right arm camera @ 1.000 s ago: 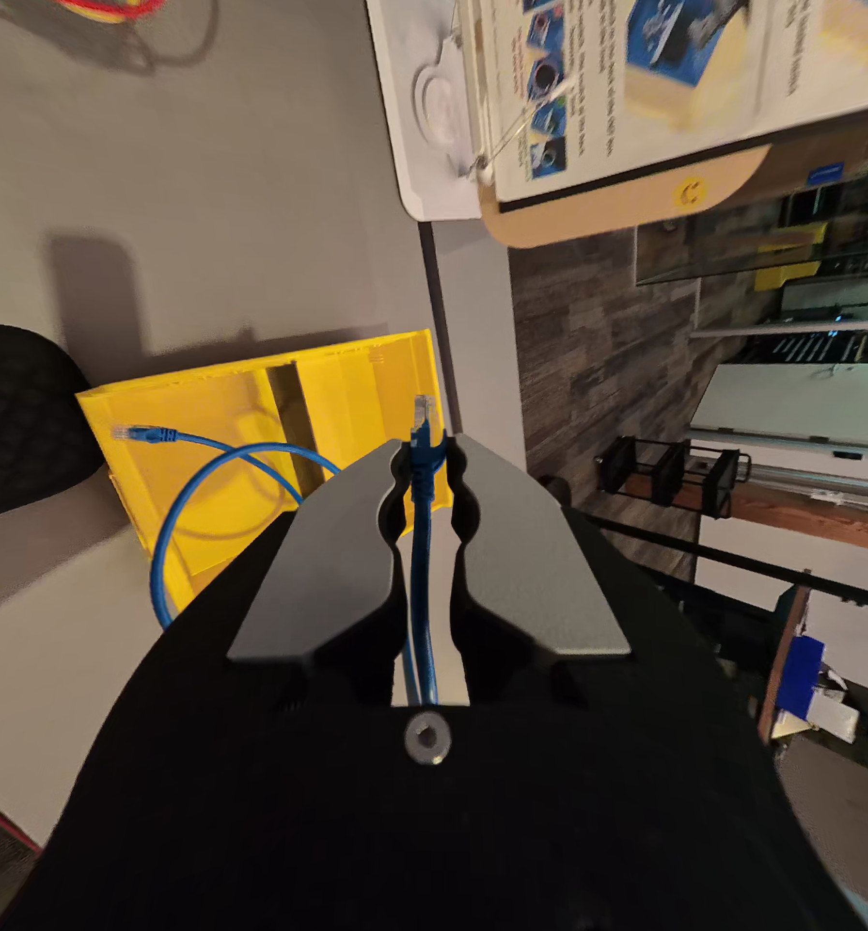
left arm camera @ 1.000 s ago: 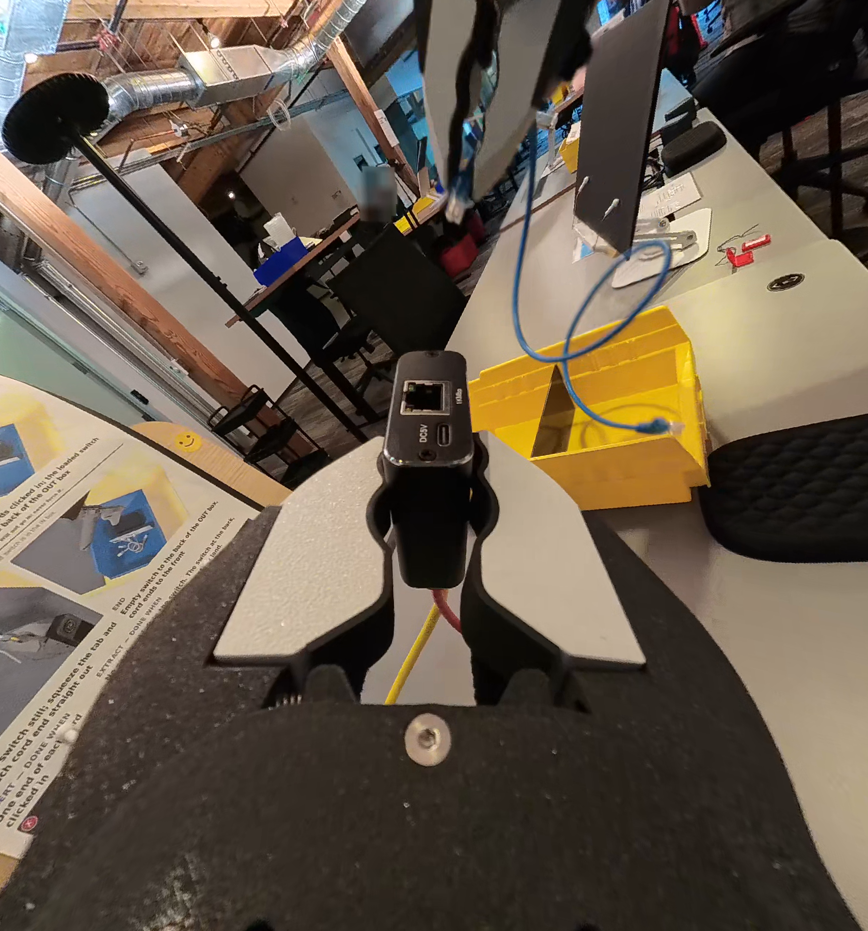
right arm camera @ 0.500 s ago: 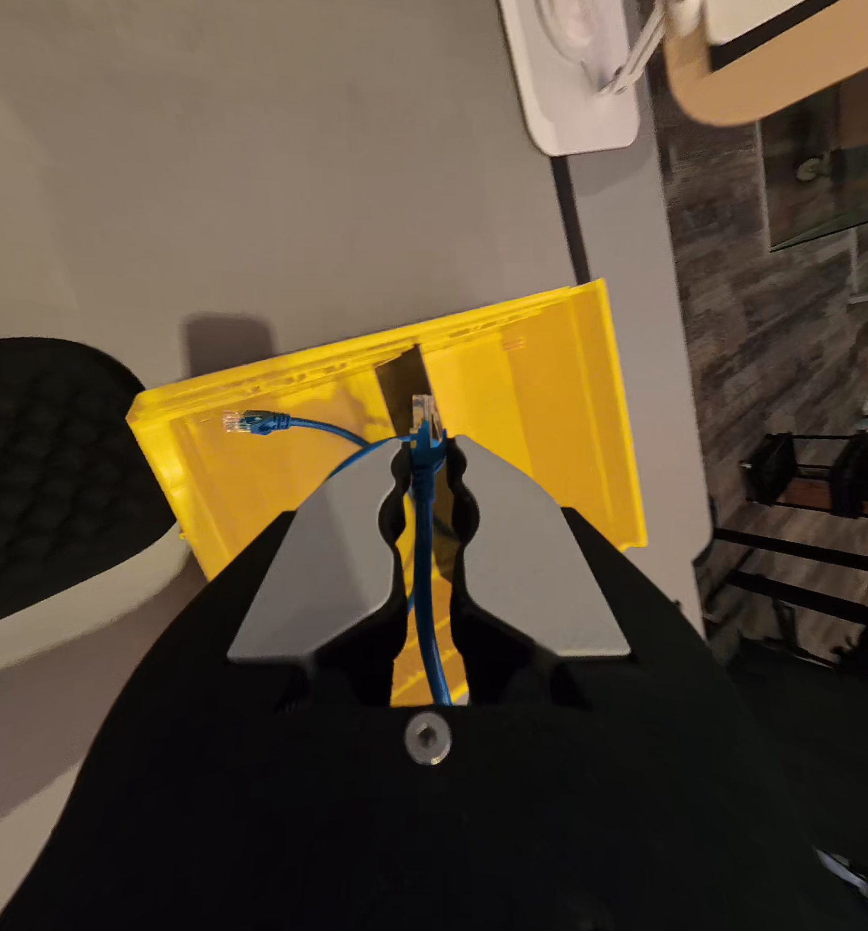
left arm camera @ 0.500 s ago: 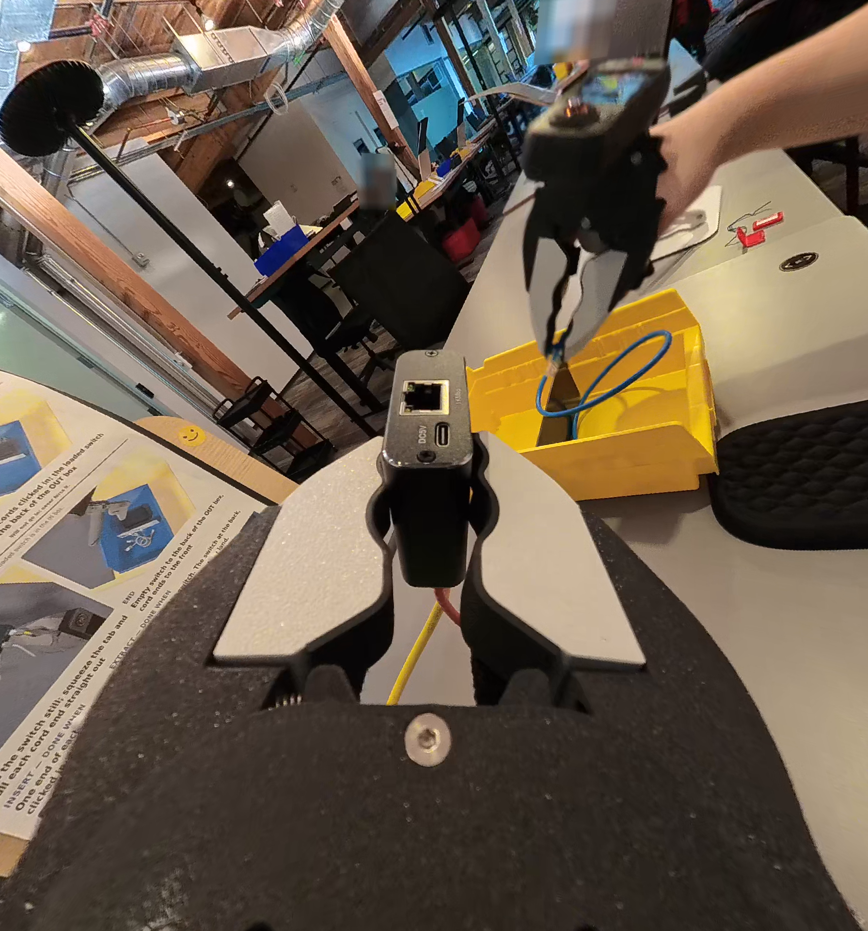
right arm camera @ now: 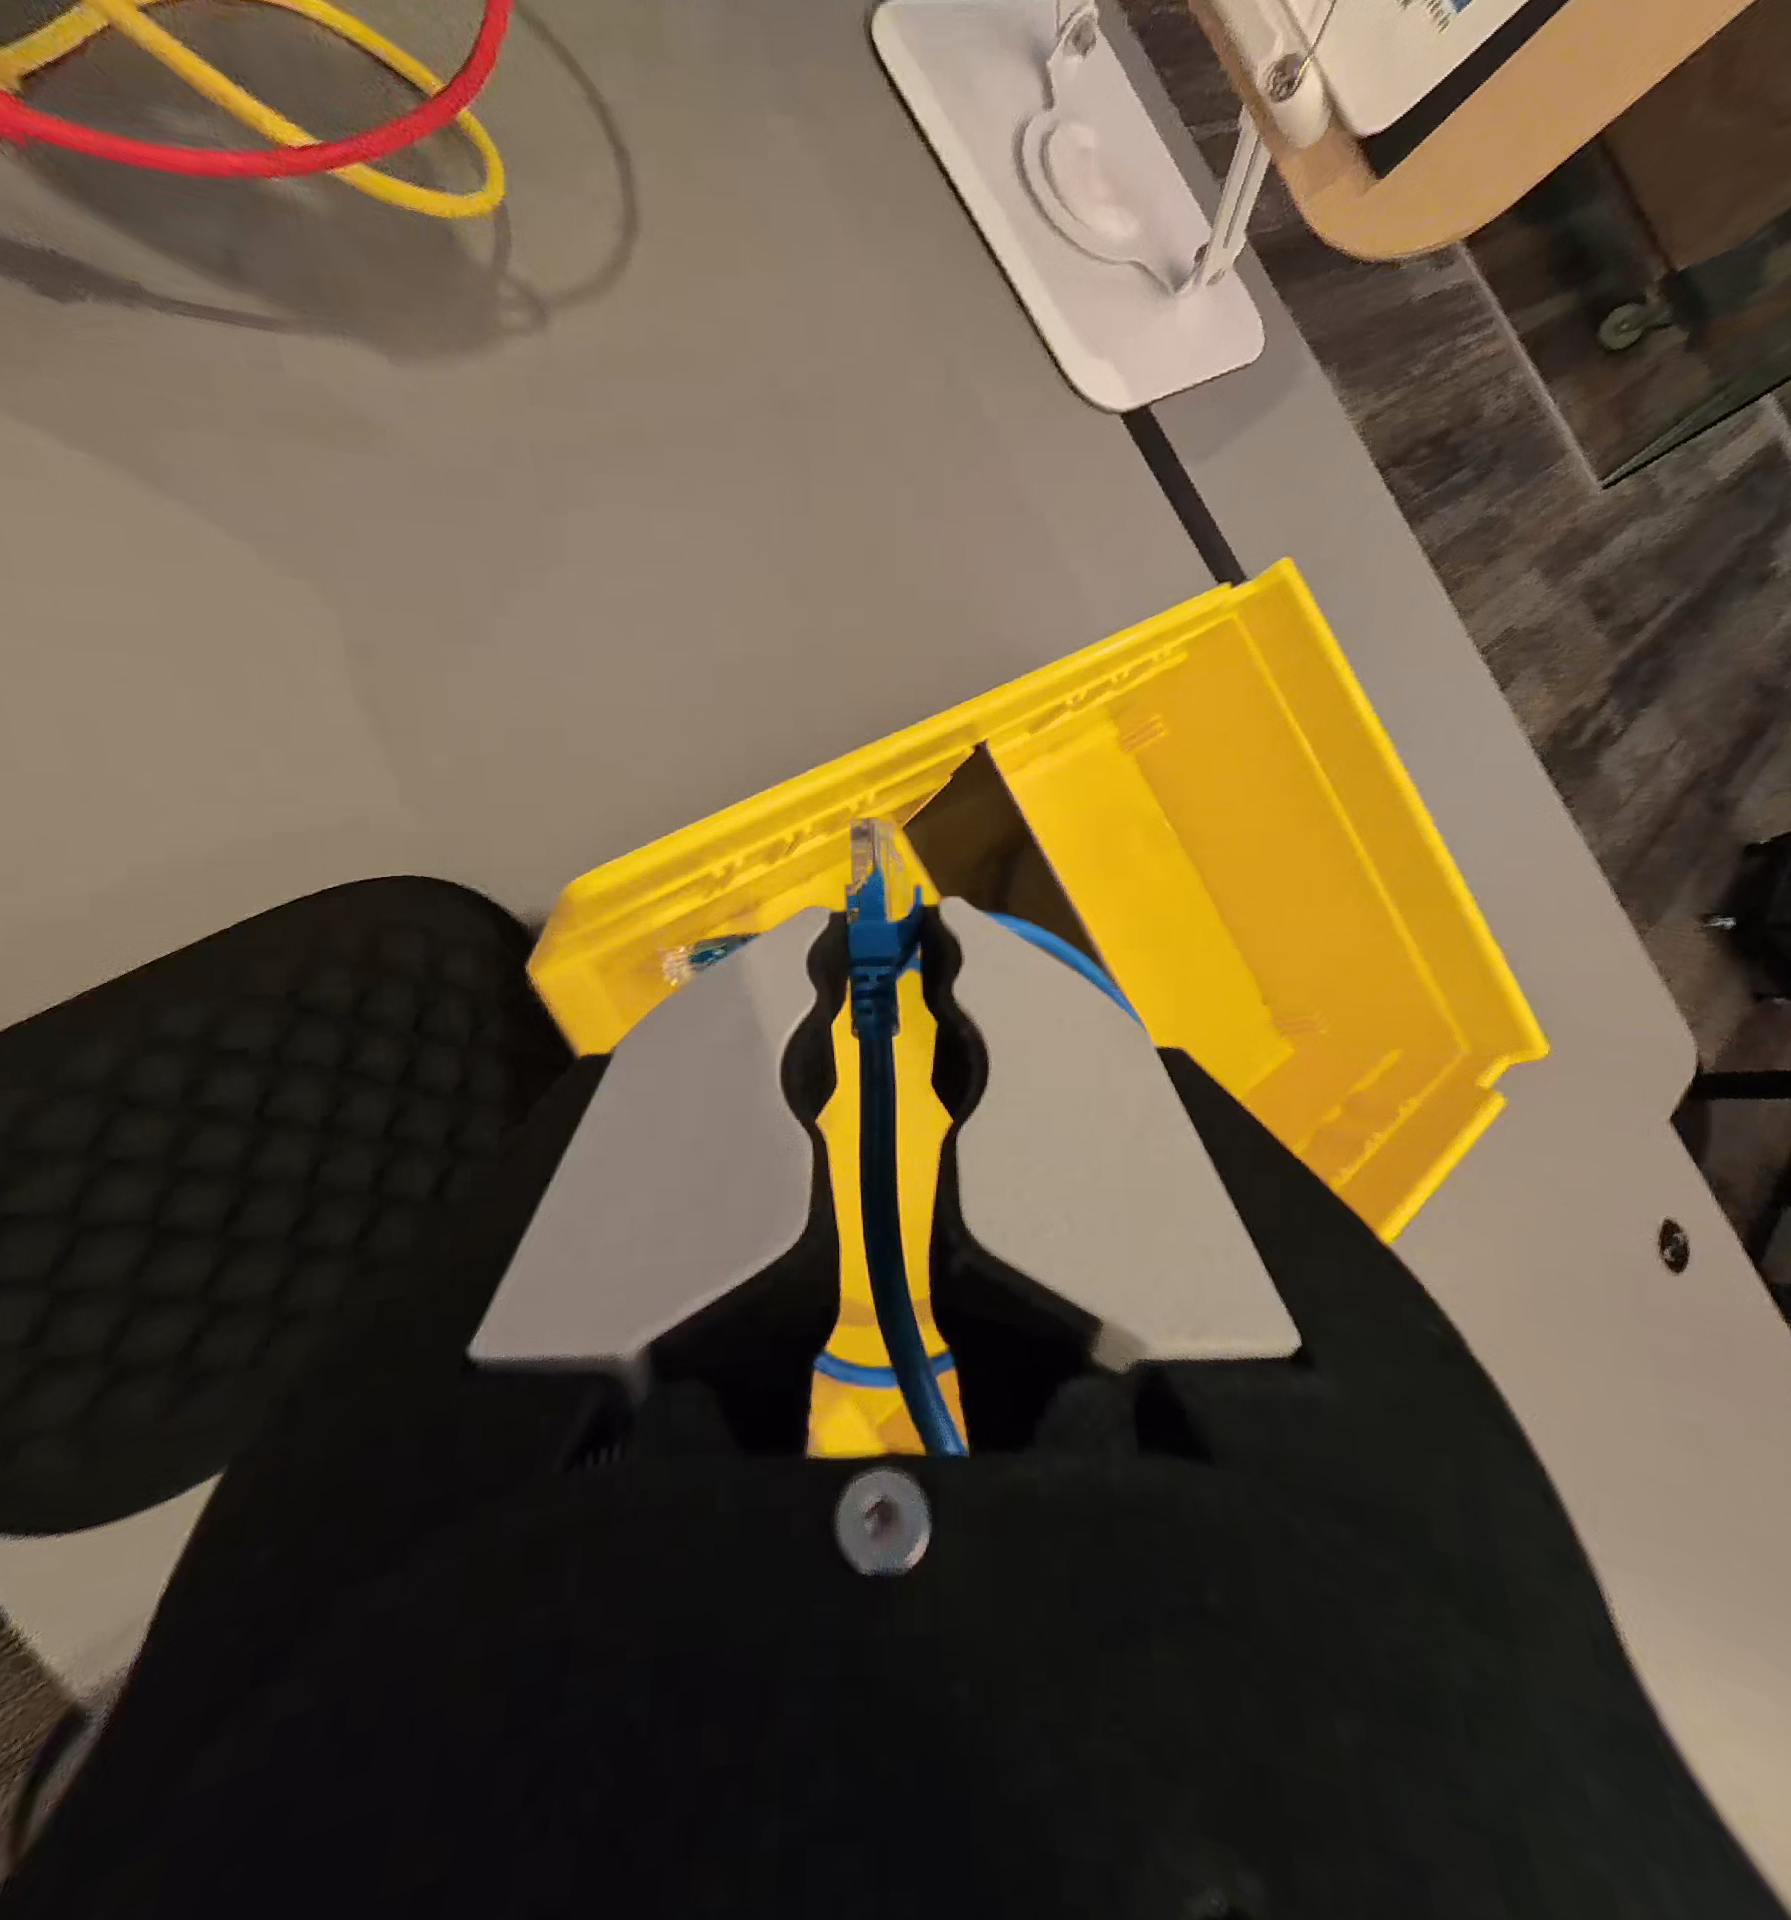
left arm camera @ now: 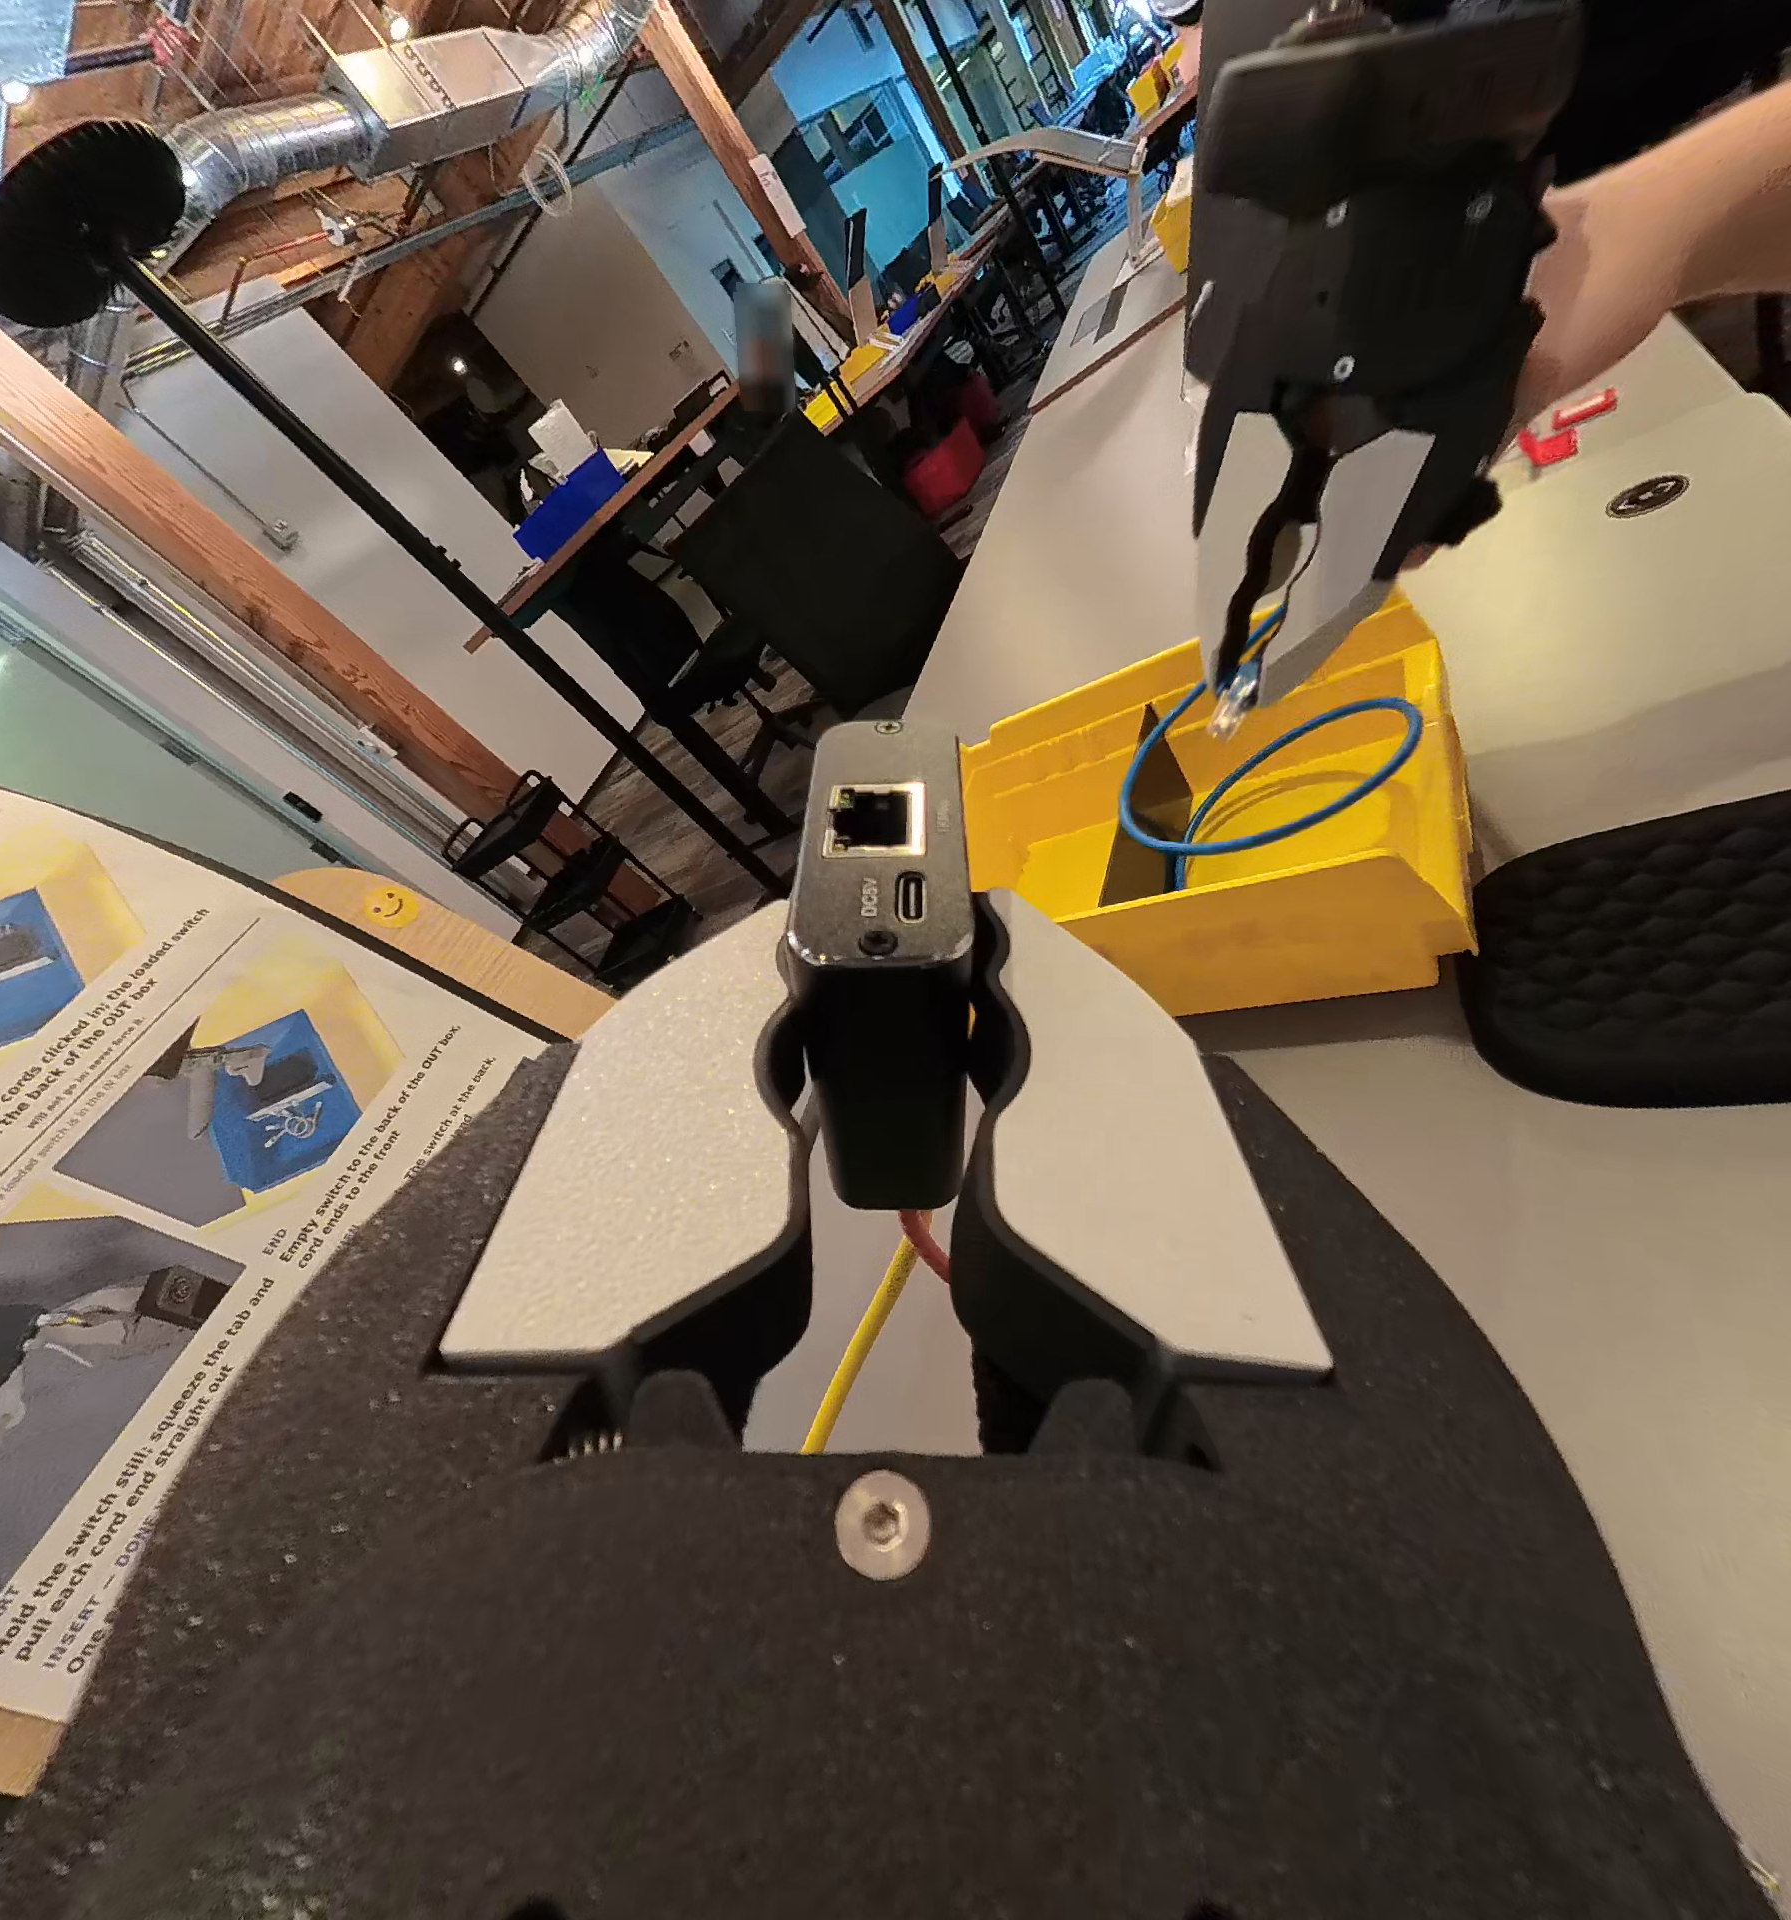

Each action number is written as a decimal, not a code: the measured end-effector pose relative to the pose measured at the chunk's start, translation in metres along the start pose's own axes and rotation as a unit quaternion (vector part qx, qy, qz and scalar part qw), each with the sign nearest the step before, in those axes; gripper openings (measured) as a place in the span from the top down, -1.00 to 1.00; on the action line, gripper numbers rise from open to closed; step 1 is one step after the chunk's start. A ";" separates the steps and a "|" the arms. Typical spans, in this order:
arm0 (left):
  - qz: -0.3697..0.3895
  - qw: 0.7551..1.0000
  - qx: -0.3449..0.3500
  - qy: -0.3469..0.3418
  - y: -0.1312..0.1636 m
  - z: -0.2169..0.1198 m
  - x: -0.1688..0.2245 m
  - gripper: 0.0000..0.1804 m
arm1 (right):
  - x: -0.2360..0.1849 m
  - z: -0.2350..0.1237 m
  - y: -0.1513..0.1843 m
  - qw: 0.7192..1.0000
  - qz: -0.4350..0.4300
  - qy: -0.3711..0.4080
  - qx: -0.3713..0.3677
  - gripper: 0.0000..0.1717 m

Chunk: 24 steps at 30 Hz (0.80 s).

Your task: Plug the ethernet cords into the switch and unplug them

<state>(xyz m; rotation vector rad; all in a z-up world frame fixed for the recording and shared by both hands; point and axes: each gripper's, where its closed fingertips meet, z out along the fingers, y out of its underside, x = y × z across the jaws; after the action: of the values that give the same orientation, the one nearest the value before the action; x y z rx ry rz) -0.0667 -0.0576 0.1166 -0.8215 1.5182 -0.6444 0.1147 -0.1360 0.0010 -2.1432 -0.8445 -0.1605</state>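
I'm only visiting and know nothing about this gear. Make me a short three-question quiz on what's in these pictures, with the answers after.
1. True or false: the left gripper is clamped on a black switch.
2. Multiple choice: the cord pinched in the right gripper is A) red, B) yellow, C) blue.
3. Fill the gap: the rest of that blue cord loops down into a ______ bin on the table.

Key
1. True: both fingers press the switch's sides, its ported end facing forward.
2. C: the red cord and yellow cord lie on the table, apart from this gripper.
3. Yellow.
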 end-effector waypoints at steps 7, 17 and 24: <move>0.003 1.000 -0.003 0.003 -0.001 0.001 0.003 0.70 | -0.005 0.017 0.028 0.997 -0.032 0.018 -0.064 0.83; 0.008 1.000 -0.005 -0.004 -0.002 -0.002 0.000 0.71 | 0.020 0.078 0.042 0.993 -0.046 0.022 -0.111 0.83; 0.003 1.000 -0.005 0.000 -0.001 -0.003 0.000 0.70 | -0.029 0.072 0.048 0.970 0.098 -0.183 -0.130 0.77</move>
<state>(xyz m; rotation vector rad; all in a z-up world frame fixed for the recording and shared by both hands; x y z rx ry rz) -0.0692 -0.0582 0.1183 -0.8232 1.5246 -0.6330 0.1102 -0.1204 -0.0892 -2.5358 -0.8443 0.2469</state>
